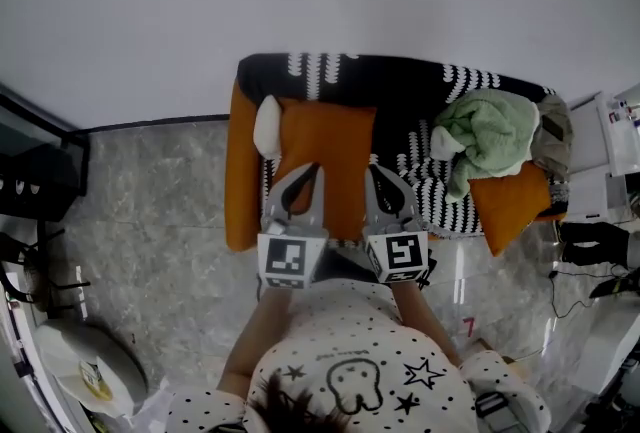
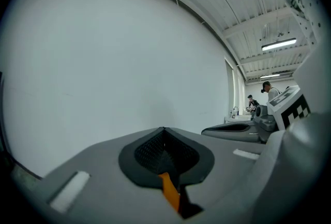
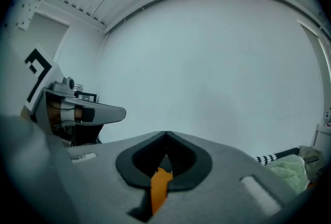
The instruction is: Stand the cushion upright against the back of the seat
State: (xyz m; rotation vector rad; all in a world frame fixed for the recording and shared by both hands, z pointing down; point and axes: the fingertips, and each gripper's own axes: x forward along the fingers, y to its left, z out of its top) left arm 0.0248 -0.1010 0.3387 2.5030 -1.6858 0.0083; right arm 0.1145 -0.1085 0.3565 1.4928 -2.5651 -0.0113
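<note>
Left gripper jaws are pressed together, pinching the near edge of the orange rectangular fabric cushion. Right gripper jaws are likewise closed on an orange strip of it. Cushion is over the seat of the black-and-white patterned sofa, long axis running from the grippers toward the backrest.

No words or brand names could be read. The cube on the left gripper and the cube on the right gripper each bore a square black-and-white marker pattern. A small red mark on the floor resembled a seven.
</note>
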